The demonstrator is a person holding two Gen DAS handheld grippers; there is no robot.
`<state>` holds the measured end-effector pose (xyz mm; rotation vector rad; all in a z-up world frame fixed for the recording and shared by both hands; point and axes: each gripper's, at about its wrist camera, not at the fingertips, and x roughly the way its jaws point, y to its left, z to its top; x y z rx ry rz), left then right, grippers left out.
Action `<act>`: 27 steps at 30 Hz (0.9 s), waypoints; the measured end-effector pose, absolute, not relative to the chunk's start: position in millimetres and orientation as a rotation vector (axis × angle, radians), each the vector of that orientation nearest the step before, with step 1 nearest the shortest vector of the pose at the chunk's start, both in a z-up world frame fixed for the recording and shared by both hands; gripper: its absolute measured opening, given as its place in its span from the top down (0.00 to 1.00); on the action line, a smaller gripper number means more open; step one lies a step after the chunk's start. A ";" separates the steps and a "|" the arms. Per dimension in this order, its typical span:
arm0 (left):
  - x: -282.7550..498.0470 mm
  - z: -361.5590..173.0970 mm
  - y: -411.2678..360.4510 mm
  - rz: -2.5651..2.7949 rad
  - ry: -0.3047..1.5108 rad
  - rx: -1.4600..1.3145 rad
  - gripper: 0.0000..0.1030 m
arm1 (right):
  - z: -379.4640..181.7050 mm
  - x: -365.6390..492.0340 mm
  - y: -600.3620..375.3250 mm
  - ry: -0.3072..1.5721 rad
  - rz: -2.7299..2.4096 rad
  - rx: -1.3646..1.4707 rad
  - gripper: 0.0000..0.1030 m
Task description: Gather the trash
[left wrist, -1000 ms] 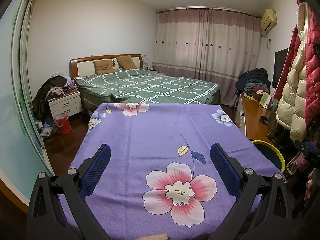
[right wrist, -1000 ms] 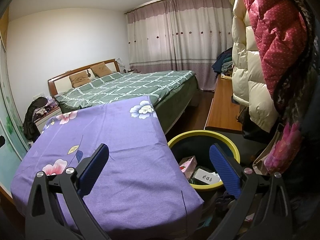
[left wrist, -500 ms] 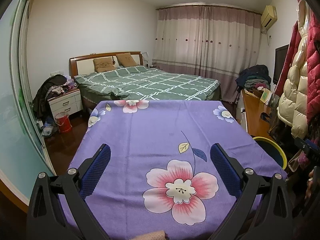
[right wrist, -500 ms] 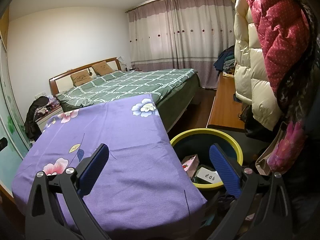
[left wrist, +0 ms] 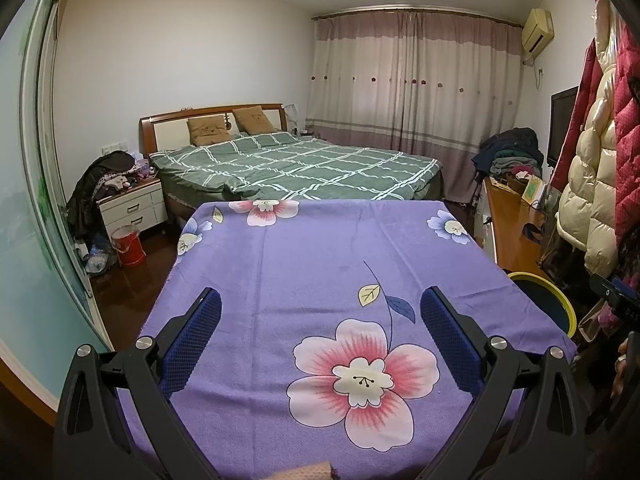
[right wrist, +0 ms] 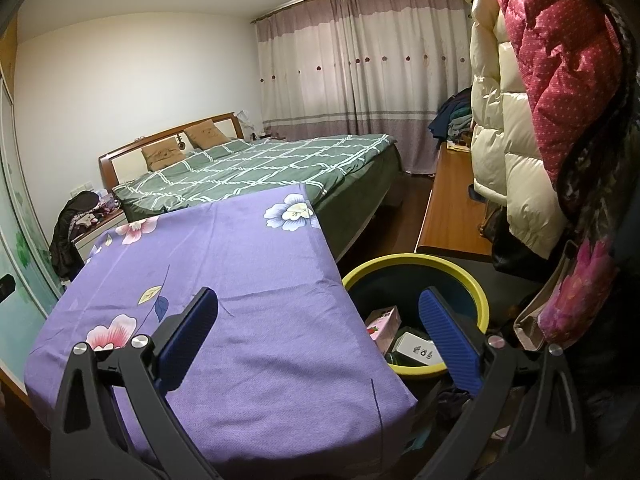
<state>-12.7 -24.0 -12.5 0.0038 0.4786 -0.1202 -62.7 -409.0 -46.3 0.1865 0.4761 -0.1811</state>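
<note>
A yellow-rimmed dark bin (right wrist: 416,270) stands on the floor at the right of a table under a purple flowered cloth (right wrist: 224,264). Inside the bin lie a pink box (right wrist: 383,320) and a white box (right wrist: 418,348). My right gripper (right wrist: 318,312) is open above the table's right edge and the bin, with nothing between its blue pads. In the left wrist view my left gripper (left wrist: 320,312) hangs open over the cloth (left wrist: 320,248), empty too. The bin's rim (left wrist: 558,294) shows at the right of that view.
A bed with a green checked cover (left wrist: 304,168) lies beyond the table. A white nightstand (left wrist: 134,208) piled with clothes and a red bucket (left wrist: 128,244) are at the left. Puffy coats (right wrist: 540,100) hang close on the right above a wooden bench (right wrist: 452,208).
Both views have risen slightly and shifted; the table cloth sits a little lower in the left view. Both grippers stayed open and empty.
</note>
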 end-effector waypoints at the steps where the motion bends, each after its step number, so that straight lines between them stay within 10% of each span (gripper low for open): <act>1: -12.8 -12.1 -24.2 -0.120 0.479 0.004 0.05 | -46.2 -62.6 -409.0 0.476 -0.181 0.186 0.07; 27: -6.7 -17.2 -20.8 -0.129 0.501 -0.001 0.05 | -52.7 -58.1 -403.9 0.493 -0.178 0.191 0.07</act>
